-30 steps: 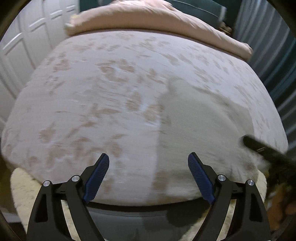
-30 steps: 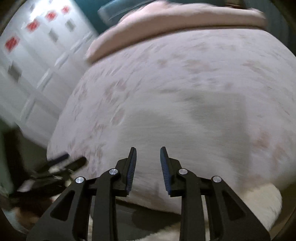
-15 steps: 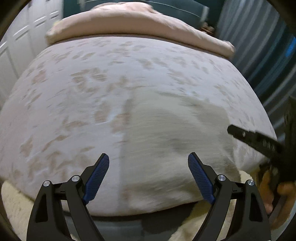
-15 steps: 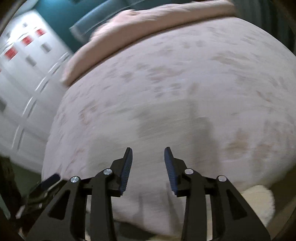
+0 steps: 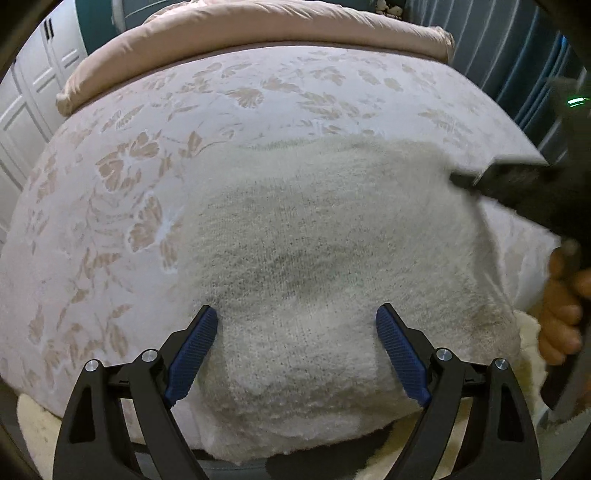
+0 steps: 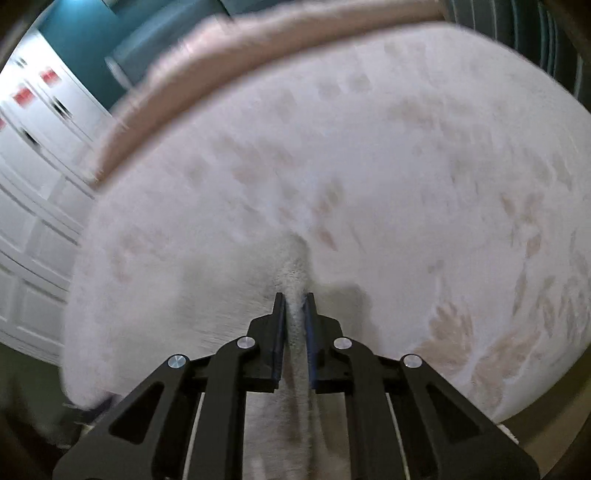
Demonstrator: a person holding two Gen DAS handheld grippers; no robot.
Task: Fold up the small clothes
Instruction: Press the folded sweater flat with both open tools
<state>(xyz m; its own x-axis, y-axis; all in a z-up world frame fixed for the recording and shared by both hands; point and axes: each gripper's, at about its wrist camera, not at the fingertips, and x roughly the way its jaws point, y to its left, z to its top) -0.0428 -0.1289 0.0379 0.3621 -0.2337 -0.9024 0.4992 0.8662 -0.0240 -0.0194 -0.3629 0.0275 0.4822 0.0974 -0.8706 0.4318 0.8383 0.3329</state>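
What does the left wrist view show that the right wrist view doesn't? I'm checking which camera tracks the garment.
Only the left wrist view shows the fuzzy white knit garment spread flat, the open left gripper over it, and the person's hand. Only the right wrist view shows the right gripper shut on a pinched fold. Both show the floral bedspread and pink duvet.

I see a fuzzy cream-white knitted garment [image 5: 314,266] spread flat at the near edge of the bed. One edge of it is bunched up into a ridge [image 6: 295,280].
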